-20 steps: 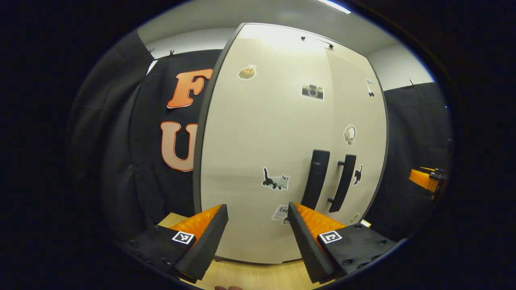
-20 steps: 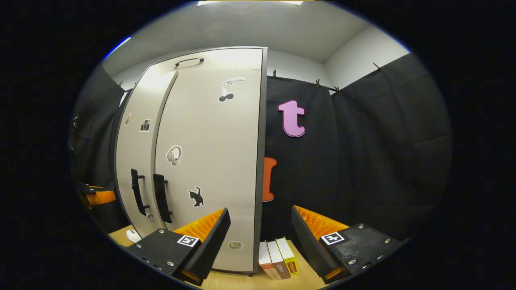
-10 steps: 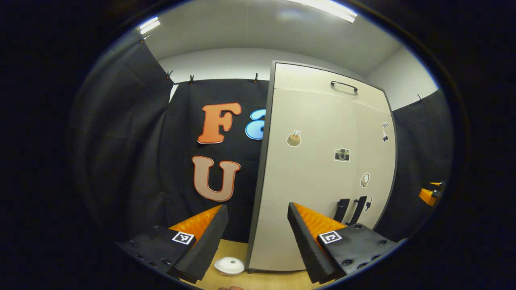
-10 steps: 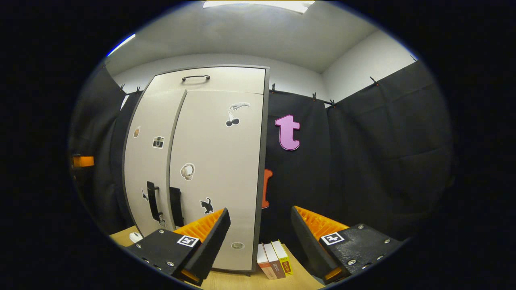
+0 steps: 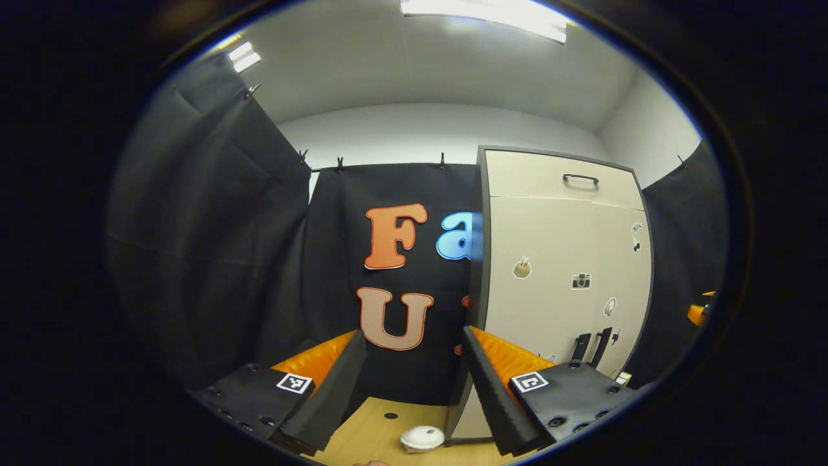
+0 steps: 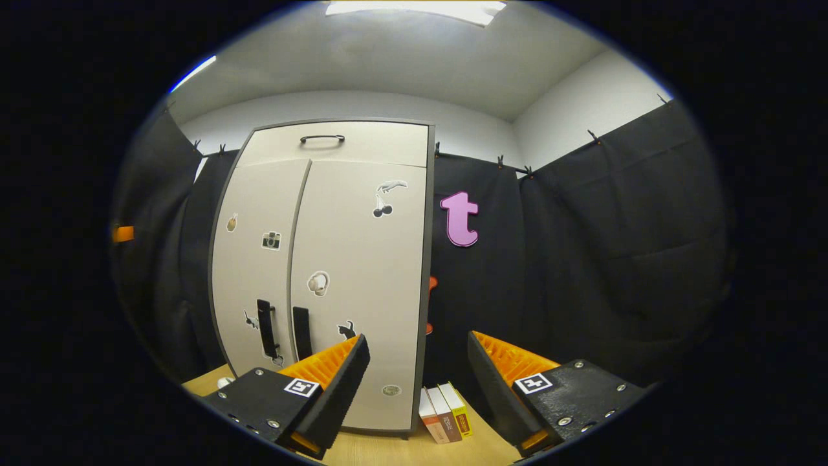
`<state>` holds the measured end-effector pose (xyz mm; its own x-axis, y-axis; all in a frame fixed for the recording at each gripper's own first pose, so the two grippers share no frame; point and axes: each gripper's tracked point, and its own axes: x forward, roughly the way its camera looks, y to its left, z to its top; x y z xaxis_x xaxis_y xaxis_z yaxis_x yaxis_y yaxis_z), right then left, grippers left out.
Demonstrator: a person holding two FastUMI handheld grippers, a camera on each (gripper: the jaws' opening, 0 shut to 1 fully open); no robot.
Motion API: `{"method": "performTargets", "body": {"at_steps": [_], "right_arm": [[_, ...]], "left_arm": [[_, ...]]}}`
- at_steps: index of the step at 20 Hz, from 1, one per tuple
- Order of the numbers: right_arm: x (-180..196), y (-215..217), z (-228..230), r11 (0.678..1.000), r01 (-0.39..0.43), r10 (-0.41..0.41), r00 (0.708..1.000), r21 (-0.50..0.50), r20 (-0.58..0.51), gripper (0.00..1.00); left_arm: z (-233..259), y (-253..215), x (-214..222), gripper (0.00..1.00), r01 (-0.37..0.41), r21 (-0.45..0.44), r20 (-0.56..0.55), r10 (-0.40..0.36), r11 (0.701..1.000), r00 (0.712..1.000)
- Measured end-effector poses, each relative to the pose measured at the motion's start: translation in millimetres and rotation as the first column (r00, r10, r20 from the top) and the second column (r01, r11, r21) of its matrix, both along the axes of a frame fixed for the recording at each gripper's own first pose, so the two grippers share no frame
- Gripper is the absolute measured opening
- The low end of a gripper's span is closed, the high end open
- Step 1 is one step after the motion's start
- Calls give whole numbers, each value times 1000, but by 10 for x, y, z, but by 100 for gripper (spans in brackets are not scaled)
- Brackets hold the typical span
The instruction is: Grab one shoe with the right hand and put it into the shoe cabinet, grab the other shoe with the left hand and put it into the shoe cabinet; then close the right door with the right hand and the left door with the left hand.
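The shoe cabinet (image 6: 336, 272) stands on the wooden table (image 6: 388, 450) with both doors shut. The left gripper (image 5: 414, 388) and the right gripper (image 6: 417, 388) are both spread wide and hold nothing, well apart from the cabinet. Three books (image 6: 443, 414) stand just beside its right side.

Closed shoe cabinet (image 6: 336, 272), books (image 6: 443, 414) just beside it.

Shoe cabinet (image 6: 349, 272) doors shut; 3 books (image 6: 445, 413) beside right foot.
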<state>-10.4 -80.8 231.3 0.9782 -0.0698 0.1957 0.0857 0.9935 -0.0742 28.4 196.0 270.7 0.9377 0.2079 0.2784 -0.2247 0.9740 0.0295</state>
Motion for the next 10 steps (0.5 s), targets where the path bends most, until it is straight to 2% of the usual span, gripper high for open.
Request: {"method": "performTargets", "body": {"at_steps": [1, 4, 6, 10], "right_arm": [[-5, 3, 18, 1000, 0, 0, 1000, -3, 3, 94], [-26, 39, 49, 1000, -3, 3, 1000, -6, 8, 94], [-30, 57, 24, 1000, -8, 8, 1000, -6, 1, 94], [-86, 47, 5, 1000, -11, 11, 1000, -6, -2, 94]], "left_arm": [[116, 74, 39, 96, -8, 1, 3, 8, 1000, 1000], [51, 85, 82, 94, -4, -2, -18, 4, 1000, 1000], [11, 62, 87, 99, 6, -5, -33, -6, 1000, 999], [-69, 40, 88, 96, 6, -13, -48, -6, 1000, 999]]}}
